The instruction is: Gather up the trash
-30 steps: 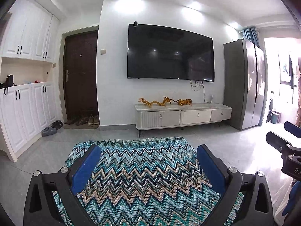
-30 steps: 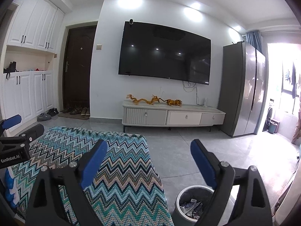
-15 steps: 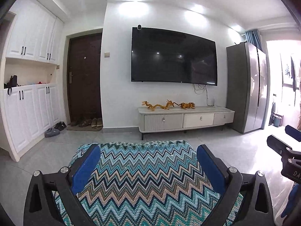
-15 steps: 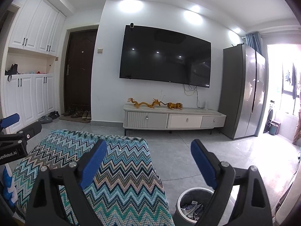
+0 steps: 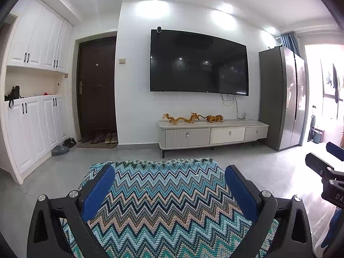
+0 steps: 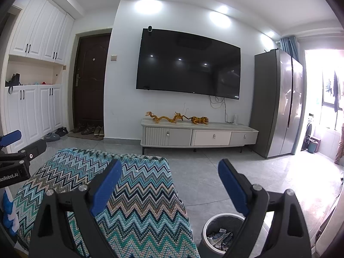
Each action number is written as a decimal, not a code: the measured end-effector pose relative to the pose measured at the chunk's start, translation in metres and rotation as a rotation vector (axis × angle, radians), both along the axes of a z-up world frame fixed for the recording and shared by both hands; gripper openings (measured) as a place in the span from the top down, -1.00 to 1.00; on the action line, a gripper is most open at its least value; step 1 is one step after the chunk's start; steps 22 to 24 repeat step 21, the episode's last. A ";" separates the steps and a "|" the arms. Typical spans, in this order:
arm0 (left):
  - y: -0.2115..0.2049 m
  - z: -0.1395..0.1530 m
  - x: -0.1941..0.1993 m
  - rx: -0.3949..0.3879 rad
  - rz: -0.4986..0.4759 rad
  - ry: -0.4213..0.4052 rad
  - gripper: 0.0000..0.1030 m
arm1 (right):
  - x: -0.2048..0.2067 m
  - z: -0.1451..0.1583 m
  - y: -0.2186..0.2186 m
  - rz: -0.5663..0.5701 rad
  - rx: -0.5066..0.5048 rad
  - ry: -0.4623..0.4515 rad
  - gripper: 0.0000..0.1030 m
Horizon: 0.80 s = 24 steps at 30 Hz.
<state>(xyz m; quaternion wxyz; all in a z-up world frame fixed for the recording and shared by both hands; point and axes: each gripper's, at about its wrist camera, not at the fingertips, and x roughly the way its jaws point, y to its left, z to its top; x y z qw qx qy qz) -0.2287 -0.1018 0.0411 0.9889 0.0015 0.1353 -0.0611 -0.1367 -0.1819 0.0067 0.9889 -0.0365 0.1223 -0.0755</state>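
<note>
Zigzag-knit cover [image 6: 137,195] lies bare under both gaping, empty grippers — right gripper [image 6: 169,185] nearest the trash bin [image 6: 209,229], low to its right; left gripper [image 5: 169,190] farther off.

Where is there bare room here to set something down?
The zigzag-knit cloth top under both open grippers is bare. So is the grey tile floor between it and the white TV cabinet. It is crowded at the dark door, where shoes line the mat, and the round bin already holds scraps.

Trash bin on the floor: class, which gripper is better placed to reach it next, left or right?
Probably right: the right gripper hangs open just above the trash bin; the left gripper is over the zigzag cloth.
</note>
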 end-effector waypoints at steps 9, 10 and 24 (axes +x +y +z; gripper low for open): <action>-0.001 -0.002 -0.001 0.005 0.004 -0.003 -1.00 | 0.000 -0.002 0.002 -0.006 0.004 0.003 -0.77; -0.001 -0.002 -0.001 0.006 0.005 -0.004 -1.00 | 0.000 -0.002 0.002 -0.005 0.004 0.003 -0.77; -0.001 -0.004 -0.003 0.010 0.003 -0.004 -1.00 | 0.000 -0.002 0.002 -0.008 0.005 0.004 -0.78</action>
